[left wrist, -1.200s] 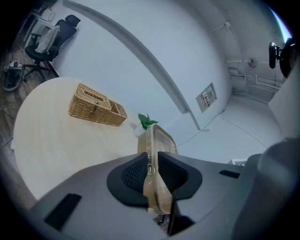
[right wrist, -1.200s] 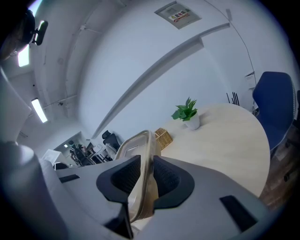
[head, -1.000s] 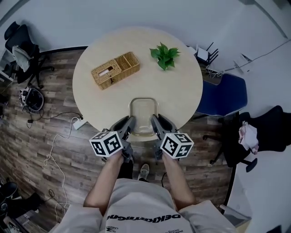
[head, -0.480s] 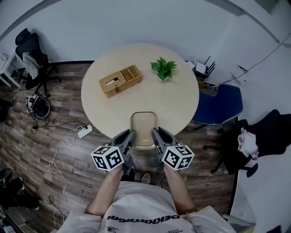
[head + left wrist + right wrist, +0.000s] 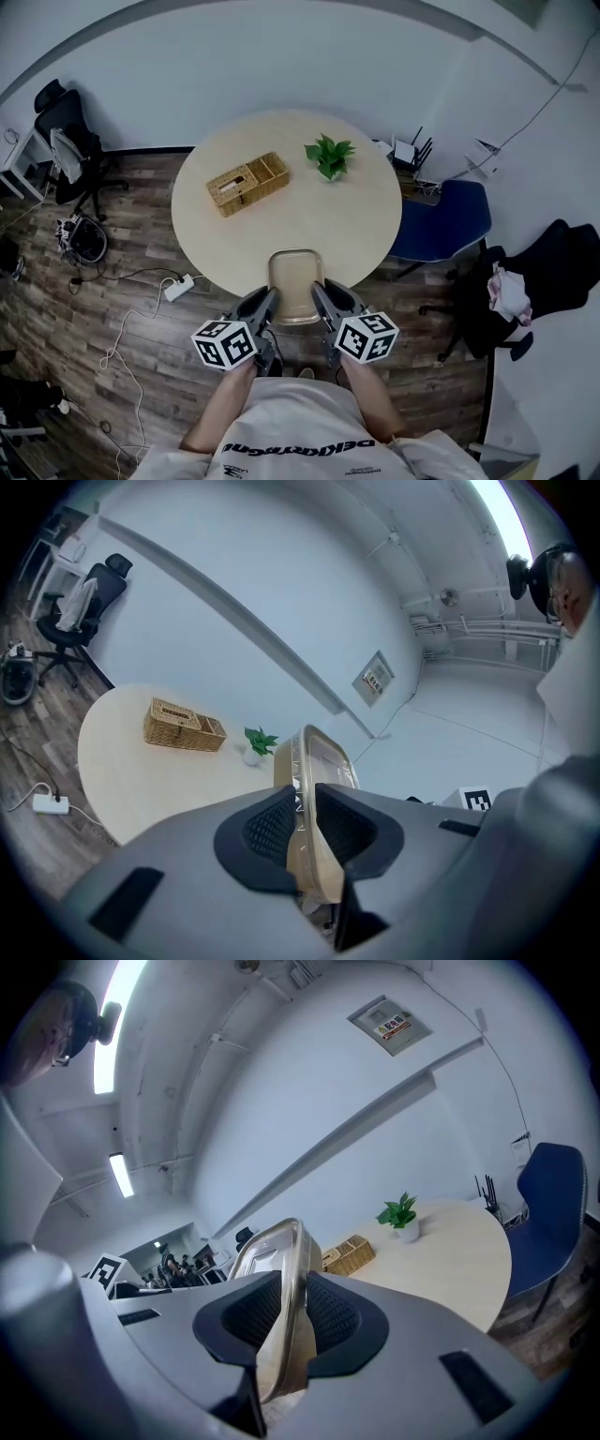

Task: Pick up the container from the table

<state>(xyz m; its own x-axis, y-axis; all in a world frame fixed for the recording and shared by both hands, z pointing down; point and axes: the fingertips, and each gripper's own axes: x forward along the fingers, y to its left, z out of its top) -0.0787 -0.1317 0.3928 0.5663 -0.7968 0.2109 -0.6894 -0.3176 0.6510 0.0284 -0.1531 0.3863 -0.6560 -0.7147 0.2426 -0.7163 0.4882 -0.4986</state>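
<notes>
Pale wood counter (image 5: 361, 220) bears a wicker basket (image 5: 247, 183) and a small potted plant (image 5: 328, 156) toward its far edge, well clear of the thin beige container (image 5: 294, 279) held over the near edge, likely light and bendy, best pinched by opposite rims as left tongs (image 5: 265, 302) and right tongs (image 5: 322, 296) grip it now.

In the head view, the container's (image 5: 294, 281) near end is covered by the left gripper (image 5: 270, 300) and the right gripper (image 5: 319, 295), and the hands beneath their marker cubes do not show. The person's shirt (image 5: 295, 431) is cut off by the bottom edge. In both gripper views, the jaws hide the container's lower rim. The contents of the wicker box (image 5: 247, 183) are too small to tell, and the print on the wall sign (image 5: 389, 1023) is unreadable.
</notes>
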